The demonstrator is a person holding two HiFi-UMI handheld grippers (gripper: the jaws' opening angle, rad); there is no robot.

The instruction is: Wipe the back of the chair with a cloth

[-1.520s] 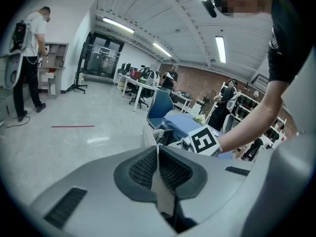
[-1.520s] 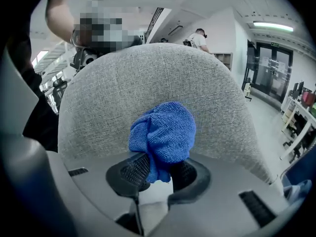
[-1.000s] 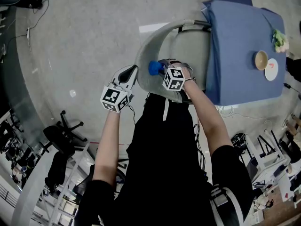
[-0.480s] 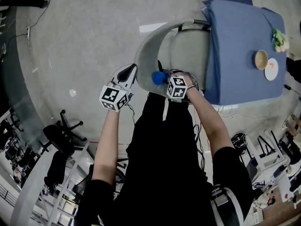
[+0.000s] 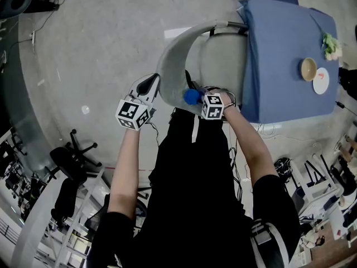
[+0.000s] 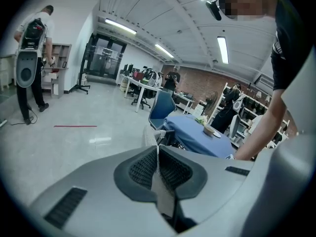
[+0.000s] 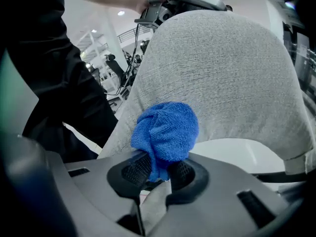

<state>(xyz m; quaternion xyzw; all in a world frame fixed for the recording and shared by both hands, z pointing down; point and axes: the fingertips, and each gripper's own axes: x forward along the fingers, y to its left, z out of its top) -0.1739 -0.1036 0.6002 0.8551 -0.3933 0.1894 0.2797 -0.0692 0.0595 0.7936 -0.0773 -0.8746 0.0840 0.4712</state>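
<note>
Blue cloth [image 7: 165, 132] bunched into a ball, pressed on the grey fabric chair back [image 7: 222, 78], low on it near the white shell edge. Right gripper [image 7: 158, 171] jaws clamped on the cloth's tail. Left gripper [image 6: 158, 168] jaws closed together, nothing between them, just beside the chair back's outer side. Black-and-white square markers on both cubes. Blue-covered table [image 5: 279, 66] behind the chair, with bowl [image 5: 309, 70] and plate [image 5: 322, 82].

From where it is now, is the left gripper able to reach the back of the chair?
Probably yes. The left gripper sits close beside the chair back, jaws shut and empty, and nothing shows between them. The right gripper with the blue cloth is further along, out of its way.
</note>
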